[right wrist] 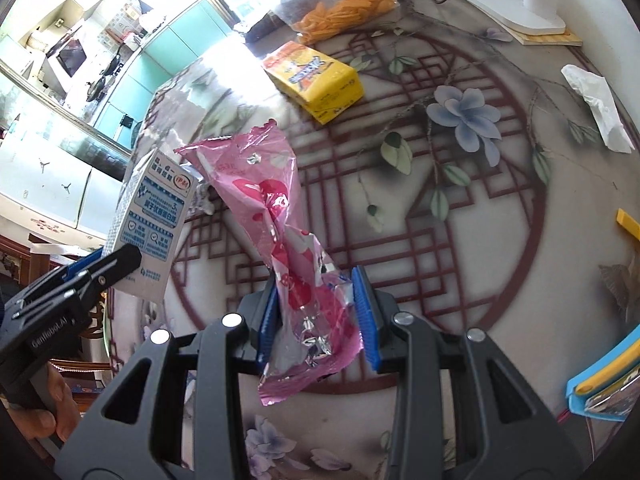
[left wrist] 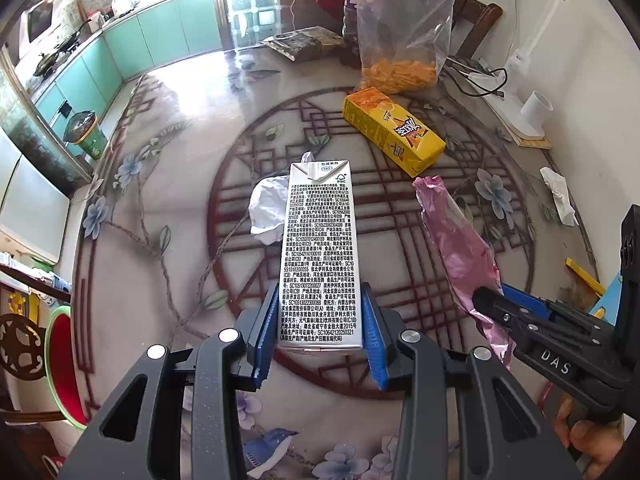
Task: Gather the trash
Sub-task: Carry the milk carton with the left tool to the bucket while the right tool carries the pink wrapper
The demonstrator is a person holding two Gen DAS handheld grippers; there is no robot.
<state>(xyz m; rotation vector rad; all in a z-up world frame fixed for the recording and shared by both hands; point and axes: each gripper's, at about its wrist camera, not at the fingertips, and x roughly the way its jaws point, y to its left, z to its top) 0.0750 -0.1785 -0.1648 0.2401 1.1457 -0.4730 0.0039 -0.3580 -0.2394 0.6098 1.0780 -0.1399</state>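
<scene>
My left gripper is shut on a silver milk carton, held above the round patterned table; the carton also shows in the right wrist view. My right gripper is shut on a crumpled pink foil wrapper, also lifted off the table; it shows at the right of the left wrist view. A crumpled white paper lies behind the carton. A yellow snack box lies on its side farther back. A white tissue lies at the table's right edge.
A clear bag of orange snacks, a dark packet and a white lamp base with cables stand at the back. A blue and yellow item lies at the near right edge. A green-rimmed red bin sits below the table's left.
</scene>
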